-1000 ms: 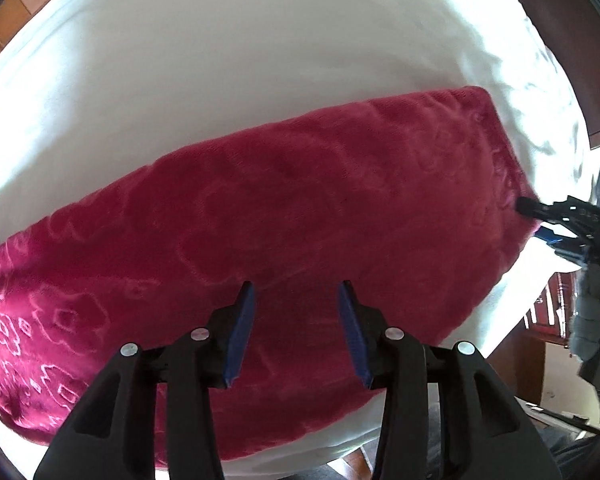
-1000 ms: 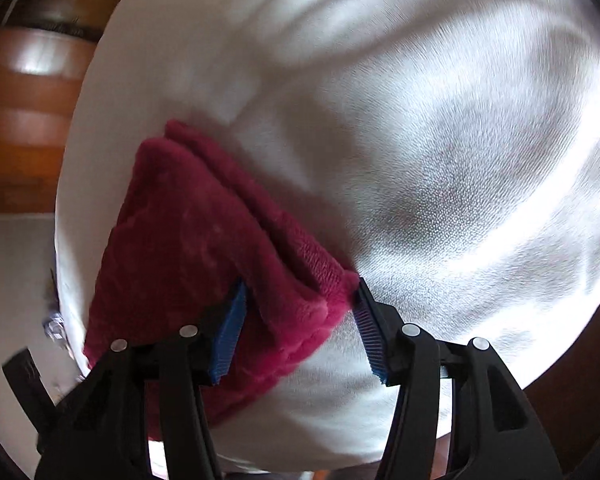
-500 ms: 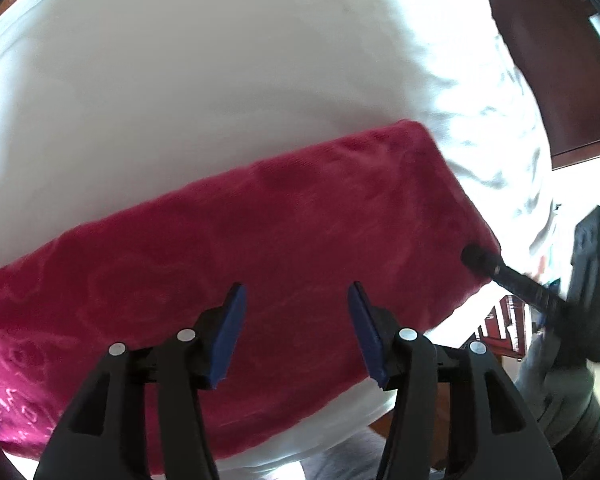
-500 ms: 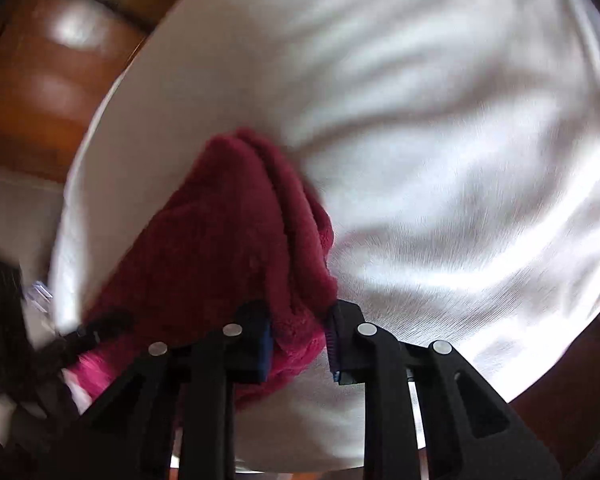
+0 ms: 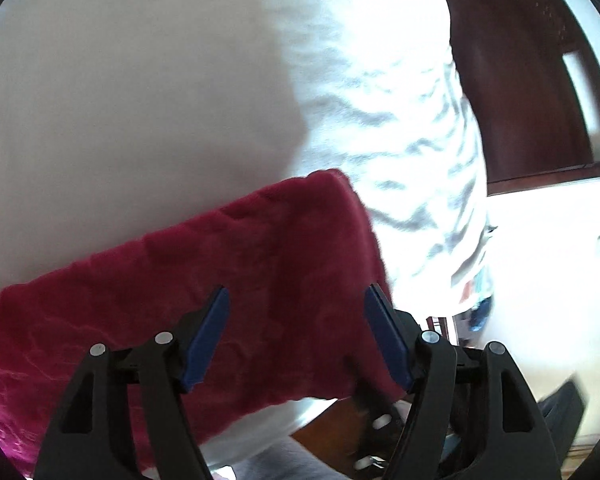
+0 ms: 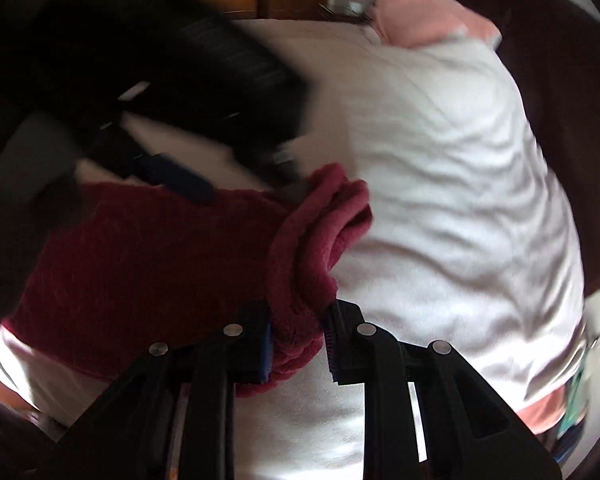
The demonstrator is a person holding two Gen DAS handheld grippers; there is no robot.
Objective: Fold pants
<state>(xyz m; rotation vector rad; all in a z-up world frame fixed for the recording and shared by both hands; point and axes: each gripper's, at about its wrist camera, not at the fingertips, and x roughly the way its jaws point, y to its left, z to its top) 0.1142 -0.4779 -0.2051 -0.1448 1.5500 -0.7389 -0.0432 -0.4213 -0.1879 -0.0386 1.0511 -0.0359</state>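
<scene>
Red pants (image 6: 148, 264) on white bed (image 6: 440, 184): right tool (image 6: 298, 346) pinches bunched end; left tool (image 5: 296, 336) opening, clear of fabric.

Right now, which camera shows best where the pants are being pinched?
The right wrist view: the right gripper is shut on the pants' bunched end. The left wrist view shows only the flat stretch beneath the opening left gripper, not that grip.
</scene>
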